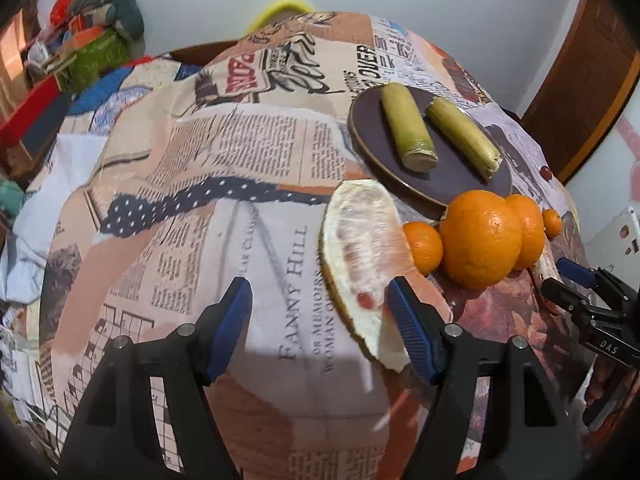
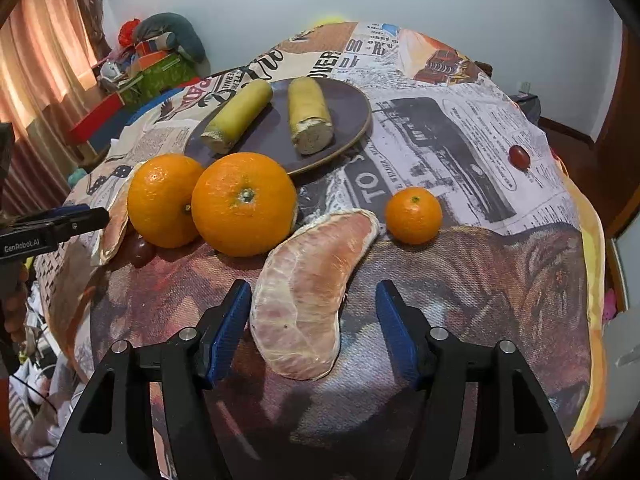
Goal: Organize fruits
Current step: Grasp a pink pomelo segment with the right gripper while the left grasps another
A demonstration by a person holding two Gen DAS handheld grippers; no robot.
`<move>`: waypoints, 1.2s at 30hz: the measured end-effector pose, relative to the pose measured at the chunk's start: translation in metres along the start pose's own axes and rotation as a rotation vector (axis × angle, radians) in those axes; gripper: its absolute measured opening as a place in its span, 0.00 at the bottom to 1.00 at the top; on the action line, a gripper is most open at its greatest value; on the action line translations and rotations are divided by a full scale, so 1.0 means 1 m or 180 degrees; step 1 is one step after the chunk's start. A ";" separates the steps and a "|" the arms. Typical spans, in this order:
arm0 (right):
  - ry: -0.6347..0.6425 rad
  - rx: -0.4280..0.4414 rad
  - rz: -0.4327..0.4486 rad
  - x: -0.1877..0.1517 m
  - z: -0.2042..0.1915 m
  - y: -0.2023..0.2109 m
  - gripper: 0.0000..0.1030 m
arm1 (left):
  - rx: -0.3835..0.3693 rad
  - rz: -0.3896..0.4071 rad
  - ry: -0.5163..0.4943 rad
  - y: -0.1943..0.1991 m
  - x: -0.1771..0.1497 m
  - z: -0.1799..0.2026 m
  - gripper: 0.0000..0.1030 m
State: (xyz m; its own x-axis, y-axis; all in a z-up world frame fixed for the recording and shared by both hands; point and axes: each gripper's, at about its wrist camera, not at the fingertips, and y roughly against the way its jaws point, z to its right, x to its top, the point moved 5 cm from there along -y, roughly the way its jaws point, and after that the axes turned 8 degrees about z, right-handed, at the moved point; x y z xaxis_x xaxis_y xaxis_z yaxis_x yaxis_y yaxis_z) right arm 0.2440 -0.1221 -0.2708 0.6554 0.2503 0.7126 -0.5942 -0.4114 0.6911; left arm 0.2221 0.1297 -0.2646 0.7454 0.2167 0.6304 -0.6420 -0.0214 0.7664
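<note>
The right tongs (image 2: 312, 330) stand spread around a peeled pomelo wedge (image 2: 308, 292) that lies on the worktop (image 2: 460, 280); the left pad is just beside its flank, the right pad clear of it, so nothing is pinched yet. The left tongs (image 1: 320, 330) are spread too, over bare cloth, with a second wedge (image 1: 360, 256) lying against the outside of their right finger (image 1: 412, 328), not between the pads. These wedges look soft and light, with thin membrane over juicy flesh; too hard a squeeze would likely burst or tear them. The best hold is probably across the thick middle of the curve, pads flat on the two broad sides, with light pressure. Beyond the nearer wedge sit two big oranges (image 2: 244, 204), touching each other, and a small mandarin (image 2: 414, 215) apart to the right; these should be firm and round, prone to roll, and best taken across the widest part. A dark grape (image 2: 519, 157) lies well apart, far right. Behind the oranges a dark plate (image 2: 352, 104) holds two cut sugarcane lengths (image 2: 310, 116), side by side. The worktop wears a newspaper-print cloth, somewhat rumpled, soft enough for pads to snag. Around it are a pale wall, a curtain at left, and piled boxes and toys in the corner.
</note>
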 end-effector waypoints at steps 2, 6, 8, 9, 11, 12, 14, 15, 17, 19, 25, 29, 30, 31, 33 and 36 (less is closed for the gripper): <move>-0.0032 -0.0040 0.0015 -0.001 0.005 0.003 0.57 | -0.0022 0.0008 -0.0006 0.004 0.001 0.001 0.68; -0.0111 -0.0010 -0.0004 -0.002 0.010 0.006 0.57 | -0.0245 0.0002 -0.0005 0.006 0.004 0.017 0.68; -0.0108 -0.0007 -0.0011 -0.001 0.009 0.006 0.57 | -0.0283 0.0009 -0.0061 0.002 0.006 0.027 0.68; -0.0106 0.0000 -0.0008 0.000 0.008 0.006 0.57 | -0.0278 0.0000 -0.0092 -0.002 0.007 0.031 0.68; -0.0101 0.0017 -0.0014 0.002 0.006 0.004 0.57 | -0.0242 -0.0053 -0.0115 -0.012 0.007 0.036 0.68; -0.0098 0.0021 -0.0012 0.002 0.004 0.002 0.57 | -0.0218 -0.0084 -0.0114 -0.017 0.007 0.036 0.68; -0.0085 0.0029 -0.0009 0.003 0.001 0.001 0.57 | -0.0202 -0.0125 -0.0097 -0.023 0.005 0.033 0.69; -0.0079 0.0032 -0.0006 0.004 0.001 0.000 0.57 | -0.0212 -0.0128 -0.0080 -0.023 0.004 0.030 0.69; -0.0061 0.0030 0.0000 0.005 0.000 -0.001 0.57 | -0.0124 -0.0127 -0.0069 -0.022 0.003 0.021 0.68; -0.0051 0.0030 0.0001 0.006 0.001 -0.002 0.57 | 0.0031 -0.0088 -0.0081 -0.018 0.002 0.009 0.68; -0.0101 0.0036 0.0023 0.008 0.005 -0.006 0.57 | -0.0090 -0.0120 0.0002 -0.015 0.002 -0.001 0.68; -0.0083 0.0015 0.0042 0.009 0.003 -0.008 0.55 | -0.0192 -0.0139 -0.0125 -0.019 0.001 0.015 0.68; -0.0067 0.0002 0.0042 0.009 0.003 -0.009 0.51 | -0.0162 -0.0135 -0.0176 -0.020 0.001 0.019 0.68; -0.0051 -0.0012 0.0039 0.009 0.003 -0.010 0.49 | -0.0120 -0.0130 -0.0225 -0.023 0.000 0.022 0.68; -0.0055 0.0031 0.0034 0.010 0.003 -0.010 0.45 | 0.0014 -0.0096 -0.0283 -0.028 0.001 0.024 0.66; -0.0067 0.0062 0.0033 0.010 0.003 -0.010 0.43 | 0.0081 -0.0040 -0.0329 -0.032 0.003 0.025 0.57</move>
State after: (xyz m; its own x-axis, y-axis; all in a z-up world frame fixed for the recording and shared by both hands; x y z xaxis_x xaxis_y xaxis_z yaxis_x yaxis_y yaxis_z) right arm 0.2582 -0.1177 -0.2707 0.6591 0.2276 0.7168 -0.5920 -0.4308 0.6811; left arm 0.2494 0.1064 -0.2841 0.7687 0.1153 0.6291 -0.6287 -0.0445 0.7764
